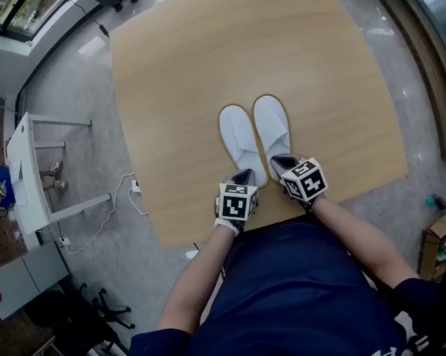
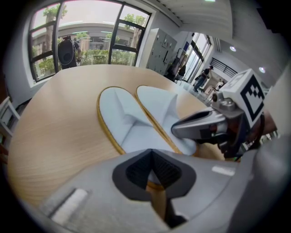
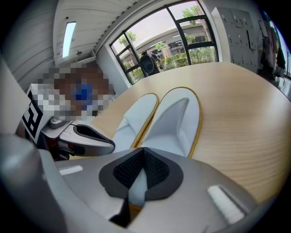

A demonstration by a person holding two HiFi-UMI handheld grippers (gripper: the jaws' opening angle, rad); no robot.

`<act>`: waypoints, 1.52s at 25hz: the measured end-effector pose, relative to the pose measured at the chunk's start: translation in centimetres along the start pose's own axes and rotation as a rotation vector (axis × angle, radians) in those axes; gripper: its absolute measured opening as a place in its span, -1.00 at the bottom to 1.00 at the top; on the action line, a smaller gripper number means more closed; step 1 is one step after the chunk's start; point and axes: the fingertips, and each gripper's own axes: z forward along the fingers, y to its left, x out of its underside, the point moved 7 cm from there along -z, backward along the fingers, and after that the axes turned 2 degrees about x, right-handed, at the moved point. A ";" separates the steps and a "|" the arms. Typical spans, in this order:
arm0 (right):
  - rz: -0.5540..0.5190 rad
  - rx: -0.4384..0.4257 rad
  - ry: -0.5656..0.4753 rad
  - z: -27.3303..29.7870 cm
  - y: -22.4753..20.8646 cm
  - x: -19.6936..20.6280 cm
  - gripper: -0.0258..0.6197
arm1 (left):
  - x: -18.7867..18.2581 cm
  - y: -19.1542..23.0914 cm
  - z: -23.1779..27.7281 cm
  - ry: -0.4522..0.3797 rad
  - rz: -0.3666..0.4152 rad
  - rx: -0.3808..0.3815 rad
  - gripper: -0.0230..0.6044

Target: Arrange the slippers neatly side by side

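**Both slippers held at the heel, lying side by side**

Two white slippers lay together near the middle of the pale wooden tabletop (image 1: 203, 64), toes pointing away from the person and heels towards them. The left slipper (image 1: 240, 139) and the right slipper (image 1: 272, 131) ran parallel, their gold-trimmed edges touching or very nearly so along the inner sides. In the head view the right slipper's toe reached a little further up the tabletop than the left one's.

The left hand-held gripper (image 2: 152, 170) was closed on the heel end of the left slipper: in its own view the dark ribbed pads met at the top, with the gold rim pinched just beneath them. The right hand-held gripper (image 3: 143, 173) was likewise clamped on the heel of the right slipper, with white fabric caught between its pads. Each showed in the other's view just beside it, low over the tabletop. From above, their marker cubes sat near the tabletop's near edge, close together but apart.

Off to the person's left stood a white desk (image 1: 24, 175), with a white cable (image 1: 114, 208) trailing over the grey floor.
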 end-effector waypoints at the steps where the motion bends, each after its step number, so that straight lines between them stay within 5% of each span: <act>1: -0.002 0.001 -0.002 -0.3 -0.2 0.1 -0.89 | 0.0 -0.4 0.1 0.003 0.003 -0.002 -0.92; 10: -0.040 -0.013 -0.042 -1.1 0.9 0.5 -0.89 | -0.2 -0.6 -0.3 -0.023 -0.010 0.005 -0.92; 19: -0.037 -0.023 -0.081 -2.7 2.7 -0.9 -0.89 | -1.2 -0.4 -2.9 -0.090 0.064 0.010 -0.92; 38: -0.034 0.001 -0.192 -6.2 2.5 -3.5 -0.89 | -2.8 -0.2 -6.3 -0.205 0.031 -0.002 -0.92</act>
